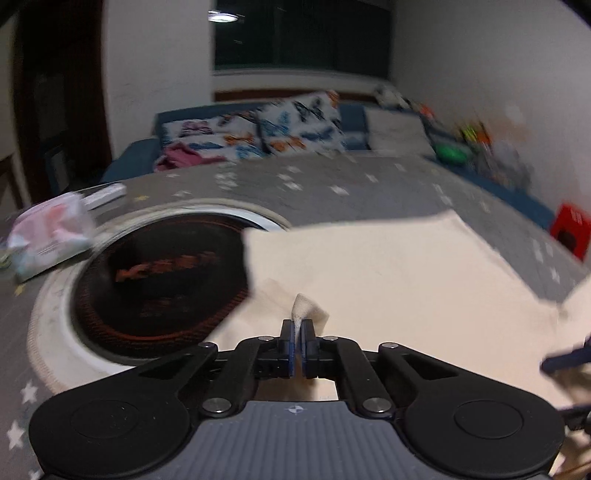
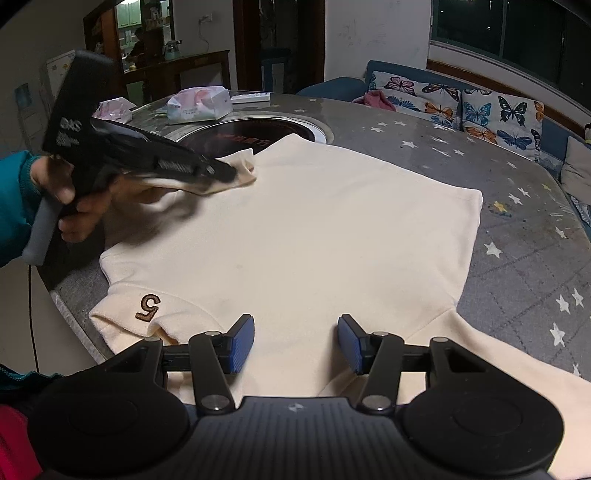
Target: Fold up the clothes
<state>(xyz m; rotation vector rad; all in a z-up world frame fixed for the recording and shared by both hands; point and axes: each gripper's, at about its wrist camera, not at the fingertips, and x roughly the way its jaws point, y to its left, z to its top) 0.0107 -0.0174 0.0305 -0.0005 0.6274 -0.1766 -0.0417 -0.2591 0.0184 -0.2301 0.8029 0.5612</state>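
1. Right wrist view: the right gripper [image 2: 295,341] sits nearest, at 6 o'clock. Its jaws stand moderately apart with blue pads [image 2: 242,343], and nothing is between them. They hover over the near edge of the garment.
2. A cream garment [image 2: 314,236] lies spread flat on the table [image 2: 517,229] and fills the middle of the view. A brown embroidered "5" [image 2: 147,306] shows on a sleeve at 8 o'clock.
3. At 9 to 10 o'clock a hand [image 2: 74,192] in a teal sleeve [image 2: 14,206] holds the left gripper [image 2: 231,173]. Its tip pinches a bunched bit of the garment at the far left edge.
4. Left wrist view: the left gripper [image 1: 297,328] is clamped tight on a small fold of cream cloth [image 1: 306,308], which sticks up between the pads. The rest of the garment [image 1: 388,266] spreads from centre to 3 o'clock. The picture is blurred.
5. Beyond the garment, a round black hob [image 2: 258,138] is set into the grey, star-printed table, at 11 o'clock in the right view.
6. Further back on the table lie a tissue pack [image 2: 199,103] and a white remote [image 2: 251,97], at 11 to 12 o'clock.
7. Farthest, at 1 to 2 o'clock, a blue sofa [image 2: 340,86] holds butterfly cushions [image 2: 480,110] under a dark window [image 2: 517,29].
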